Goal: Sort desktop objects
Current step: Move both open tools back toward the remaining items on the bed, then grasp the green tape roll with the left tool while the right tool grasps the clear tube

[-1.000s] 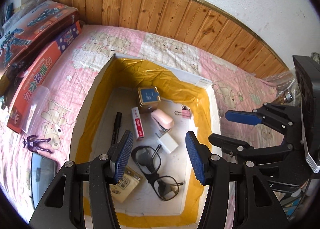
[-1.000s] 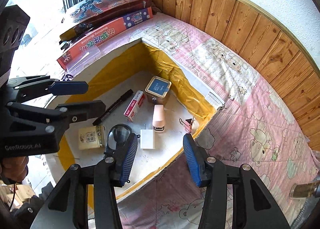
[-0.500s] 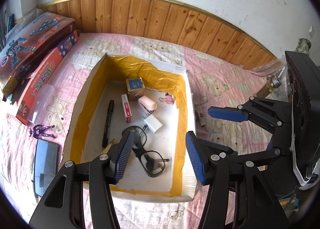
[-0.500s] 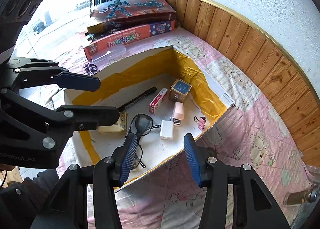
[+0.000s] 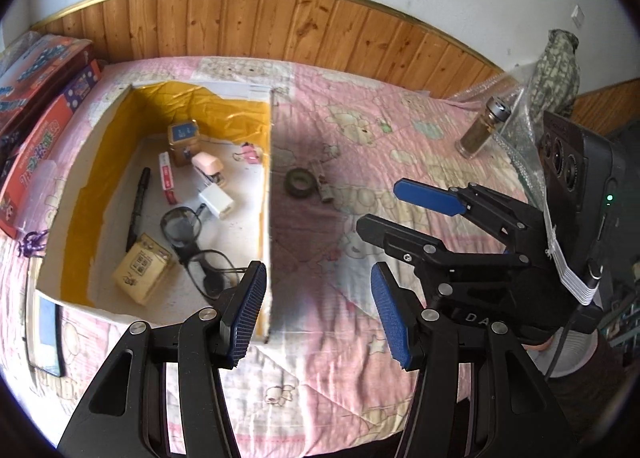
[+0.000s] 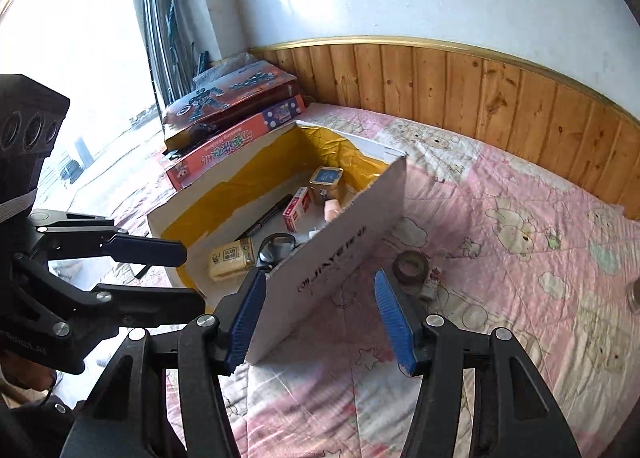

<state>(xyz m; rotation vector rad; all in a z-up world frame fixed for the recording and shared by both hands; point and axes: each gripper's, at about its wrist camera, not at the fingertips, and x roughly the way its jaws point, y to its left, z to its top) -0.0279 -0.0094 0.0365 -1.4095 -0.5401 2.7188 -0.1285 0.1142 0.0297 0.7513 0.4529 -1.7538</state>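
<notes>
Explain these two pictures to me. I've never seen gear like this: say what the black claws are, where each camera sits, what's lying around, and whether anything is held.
No robot here: a person carries a two-finger gripper in each hand, with a camera on each looking along its blue-padded fingers. One picture is from the left gripper, the other from the right gripper; each also sees the other. On a pink quilt sits an open box of small items: glasses, a marker, a pink stapler. A tape roll lies outside. The left gripper is open, the right's jaws are opening; neither holds anything.

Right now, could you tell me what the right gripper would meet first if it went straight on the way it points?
Probably the pink quilt: the right gripper, its jaws opening and empty, aims between the cardboard box and the dark tape roll. Depth is uncertain, so it might graze either.
</notes>
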